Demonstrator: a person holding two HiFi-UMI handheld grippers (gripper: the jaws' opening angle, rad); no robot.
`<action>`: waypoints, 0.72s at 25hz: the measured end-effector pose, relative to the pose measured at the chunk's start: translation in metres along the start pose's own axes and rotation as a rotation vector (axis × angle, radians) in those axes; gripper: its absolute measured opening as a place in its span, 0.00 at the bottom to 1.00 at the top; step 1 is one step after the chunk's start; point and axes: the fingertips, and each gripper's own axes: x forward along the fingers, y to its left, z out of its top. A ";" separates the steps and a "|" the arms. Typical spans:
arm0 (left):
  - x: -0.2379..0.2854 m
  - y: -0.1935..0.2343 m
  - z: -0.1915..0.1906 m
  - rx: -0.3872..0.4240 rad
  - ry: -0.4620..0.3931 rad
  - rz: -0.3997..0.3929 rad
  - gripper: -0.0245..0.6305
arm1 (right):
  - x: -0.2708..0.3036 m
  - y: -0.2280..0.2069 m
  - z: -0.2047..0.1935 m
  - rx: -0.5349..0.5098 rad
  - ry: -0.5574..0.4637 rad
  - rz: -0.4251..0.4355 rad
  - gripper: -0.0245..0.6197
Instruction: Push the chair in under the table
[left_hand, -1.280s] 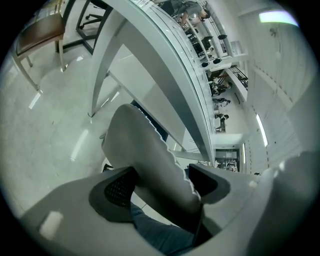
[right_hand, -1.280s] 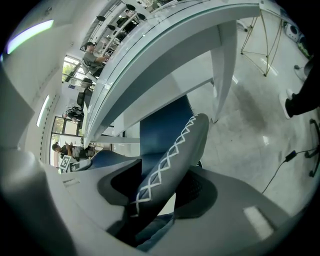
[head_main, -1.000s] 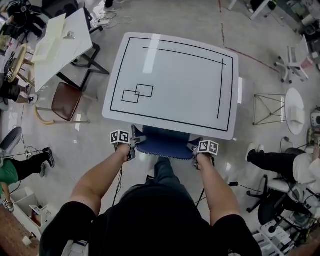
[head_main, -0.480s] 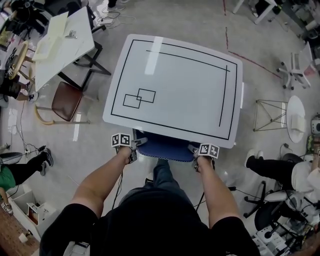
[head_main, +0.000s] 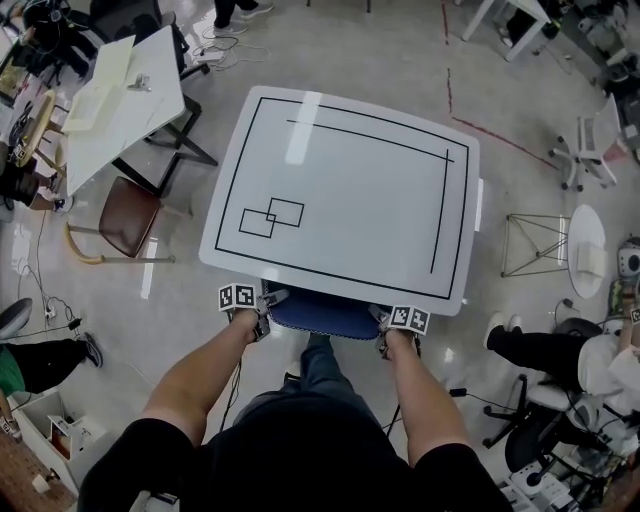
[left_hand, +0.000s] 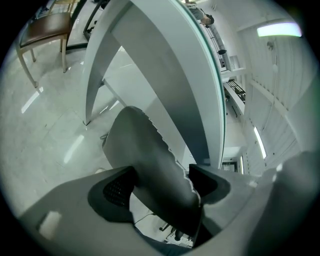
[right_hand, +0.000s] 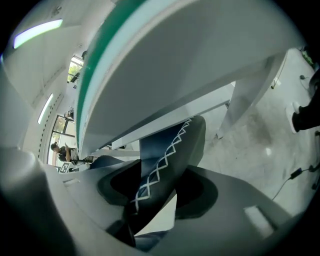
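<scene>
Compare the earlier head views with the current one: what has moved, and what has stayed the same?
The chair has slid further under the table; less of its blue back shows past the near edge. The left gripper and right gripper went forward with it. Nothing was let go: both sets of jaws stay clamped on the chair's back. The table keeps its place.

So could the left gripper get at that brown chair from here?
Probably not: the left gripper is clamped on the blue chair, and the brown chair stands well off to the left across the floor, seemingly beyond that arm's stretch. Nothing blocks the way, though.
</scene>
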 end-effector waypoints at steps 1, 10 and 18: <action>0.000 0.001 0.001 -0.002 -0.003 0.001 0.74 | 0.002 0.000 0.000 0.001 -0.001 0.005 0.40; 0.012 0.003 0.015 0.001 -0.019 -0.011 0.75 | 0.009 -0.005 0.006 0.003 -0.017 0.004 0.41; 0.019 0.007 0.016 0.012 0.002 -0.011 0.76 | 0.014 -0.010 0.008 0.031 -0.034 0.002 0.41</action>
